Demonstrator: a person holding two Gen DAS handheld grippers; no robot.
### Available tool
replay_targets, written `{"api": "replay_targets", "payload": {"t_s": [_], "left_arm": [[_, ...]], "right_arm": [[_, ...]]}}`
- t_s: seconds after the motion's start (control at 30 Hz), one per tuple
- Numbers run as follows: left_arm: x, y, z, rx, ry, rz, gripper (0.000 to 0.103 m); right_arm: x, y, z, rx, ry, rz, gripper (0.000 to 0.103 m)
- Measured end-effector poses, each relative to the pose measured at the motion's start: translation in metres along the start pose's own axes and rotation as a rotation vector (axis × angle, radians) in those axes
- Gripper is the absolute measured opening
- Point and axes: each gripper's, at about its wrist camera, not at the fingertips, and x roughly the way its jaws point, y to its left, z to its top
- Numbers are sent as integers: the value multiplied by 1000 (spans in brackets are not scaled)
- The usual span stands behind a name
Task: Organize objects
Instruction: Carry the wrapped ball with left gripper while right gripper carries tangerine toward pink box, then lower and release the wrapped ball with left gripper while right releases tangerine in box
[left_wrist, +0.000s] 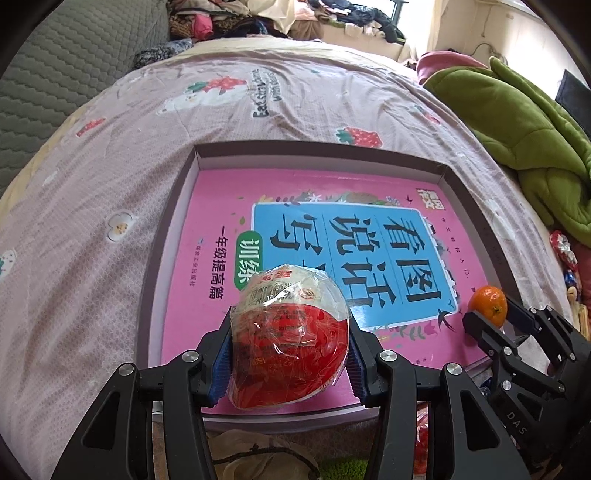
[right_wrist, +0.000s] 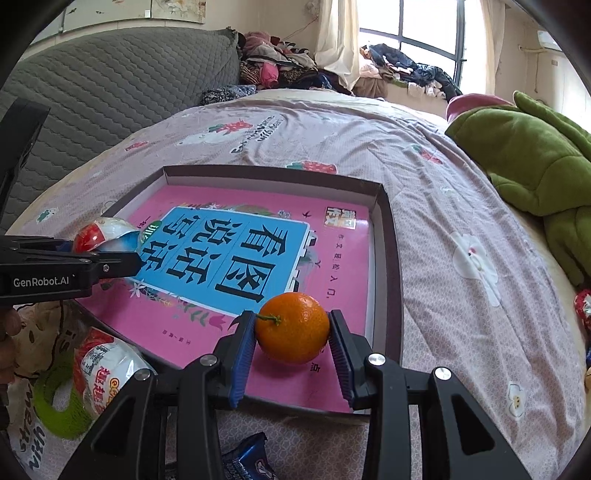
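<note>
Bed (left_wrist: 110, 184) with pink strawberry-print sheet fills the scene; grey quilted sofa (right_wrist: 110, 81) behind, clothes heaped by the window (right_wrist: 424, 37), green blanket (left_wrist: 524, 122) on the right. Shallow box (left_wrist: 476, 206) sits on the sheet with a pink book (left_wrist: 207, 229) lying flat inside. Left gripper (left_wrist: 290, 350) clamps a wrapped red ball (left_wrist: 291, 339) over the book's near edge. Right gripper (right_wrist: 291, 347) pinches an orange (right_wrist: 293, 326) above the book's near right corner.
</note>
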Motion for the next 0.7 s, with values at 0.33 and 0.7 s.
{"api": "replay_targets", "payload": {"t_s": [0.33, 0.7], "left_arm": [[9, 1, -1, -3, 12, 16, 53], [9, 3, -2, -22, 14, 10, 58]], "right_arm": [[3, -4, 0, 26, 4, 8, 40], [1, -8, 0, 48, 7, 18, 40]]}}
